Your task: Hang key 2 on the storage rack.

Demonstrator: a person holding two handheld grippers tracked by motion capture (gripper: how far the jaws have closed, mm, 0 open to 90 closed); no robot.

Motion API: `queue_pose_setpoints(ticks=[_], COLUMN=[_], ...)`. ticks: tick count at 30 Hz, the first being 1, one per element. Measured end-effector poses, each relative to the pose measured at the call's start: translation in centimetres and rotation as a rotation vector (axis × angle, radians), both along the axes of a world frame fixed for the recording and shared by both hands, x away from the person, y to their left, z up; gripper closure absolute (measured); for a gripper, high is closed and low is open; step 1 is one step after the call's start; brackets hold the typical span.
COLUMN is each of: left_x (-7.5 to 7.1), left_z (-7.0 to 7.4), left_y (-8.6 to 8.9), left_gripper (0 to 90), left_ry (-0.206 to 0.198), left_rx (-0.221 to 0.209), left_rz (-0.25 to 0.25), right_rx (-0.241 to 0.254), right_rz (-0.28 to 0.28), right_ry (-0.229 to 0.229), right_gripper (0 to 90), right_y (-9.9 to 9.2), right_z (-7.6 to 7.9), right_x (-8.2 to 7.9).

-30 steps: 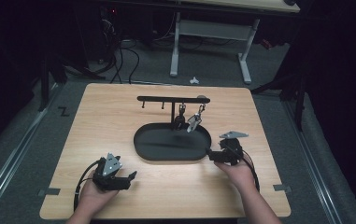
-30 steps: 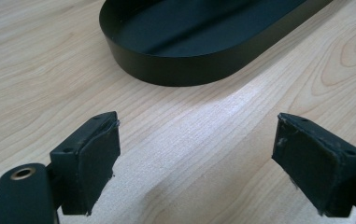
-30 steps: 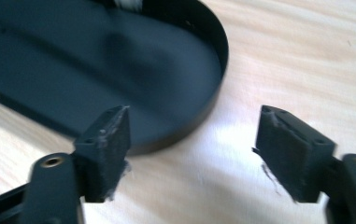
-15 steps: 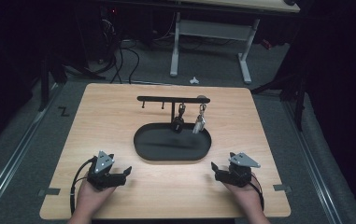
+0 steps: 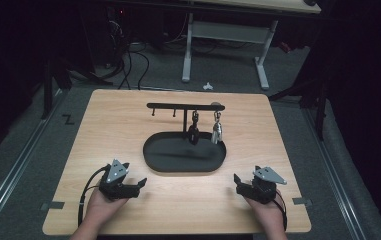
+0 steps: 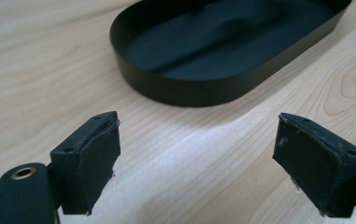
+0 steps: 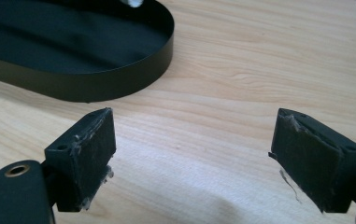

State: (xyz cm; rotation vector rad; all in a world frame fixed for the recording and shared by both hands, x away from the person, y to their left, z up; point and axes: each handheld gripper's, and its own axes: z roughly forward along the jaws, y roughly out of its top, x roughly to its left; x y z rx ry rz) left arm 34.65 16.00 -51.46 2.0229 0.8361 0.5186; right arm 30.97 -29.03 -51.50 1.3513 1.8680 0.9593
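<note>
A black oval tray (image 5: 185, 170) lies mid-table under a black rack (image 5: 185, 106) with hooks. A dark piece (image 5: 194, 134) and a silver piece (image 5: 216, 132) hang from the rack over the tray's right half. My left gripper (image 5: 140, 184) rests near the front left, open and holding nothing, with the tray wall (image 6: 189, 91) just beyond its jaws (image 6: 196, 154). My right gripper (image 5: 239, 182) sits near the front right; its jaws have just been opening and stand wide with nothing between them (image 7: 192, 154). The tray's end (image 7: 73, 86) lies ahead to its left.
The wooden table (image 5: 288, 150) has bare board on both sides of the tray and along the front edge. Beyond its far edge are a grey floor, cables and a white desk frame (image 5: 263, 65).
My right hand has drawn back from the tray's right end toward the table's front right. The left hand has stayed about where it was.
</note>
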Motion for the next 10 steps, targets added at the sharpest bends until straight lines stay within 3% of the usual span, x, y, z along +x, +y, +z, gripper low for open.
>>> queue_pose_setpoints(ticks=[4, 7, 10], left_x=[-0.13, -0.26, -0.51], left_z=[0.12, 0.00, 0.28], left_y=[0.32, 0.66, 0.95], left_gripper=[15.2, 15.2, 15.2], left_ry=[0.005, 0.014, 0.002], left_rx=[-0.019, -0.021, -0.030], left_rz=[0.010, 0.020, 0.025], right_rx=[-0.023, 0.001, -0.010], right_rz=[0.007, -0.006, 0.005], right_ry=[-0.018, -0.005, -0.015], right_gripper=[13.8, 13.9, 13.8], right_y=[0.08, 0.03, 0.11], right_z=[-0.01, -0.09, -0.06], right_x=[0.17, 0.50, 0.64])
